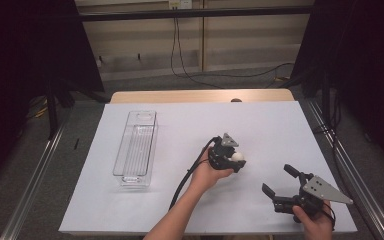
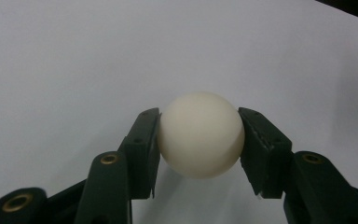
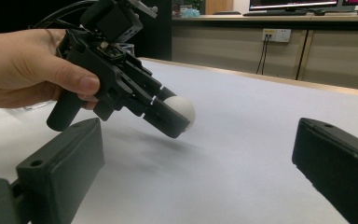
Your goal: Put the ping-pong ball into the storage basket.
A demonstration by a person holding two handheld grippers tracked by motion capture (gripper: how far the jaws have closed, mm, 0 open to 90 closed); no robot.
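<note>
A: Left tongs (image 1: 238, 161)?
B: Clamped on the white ball (image 1: 238, 156), 1 pad each side. In the left gripper view the ball (image 2: 200, 134) sits squarely between both pads, touching both.

A: Where's the ball rel. to the worktop?
B: Just right of ctr on the white worktop (image 1: 280, 125). In the right gripper view it (image 3: 182, 108) hangs a bit above the surface w/ a soft shadow under it, tongs tilted down toward 4 o'clock.

A: Right tongs (image 1: 279, 181)?
B: Wide apart, nothing between them. They sit at approx 4 o'clock from the ball, near the front edge, pointing toward 10 o'clock.

A: Anything else on top?
B: 1 clear plastic bin (image 1: 136, 147), long and narrow, at 9 o'clock from the ball, well apart. Looks empty.

A: Hands?
B: Left hand (image 3: 25, 70) wraps the left gripper's handle; right hand (image 1: 314, 220) holds the other at the bottom edge.
</note>
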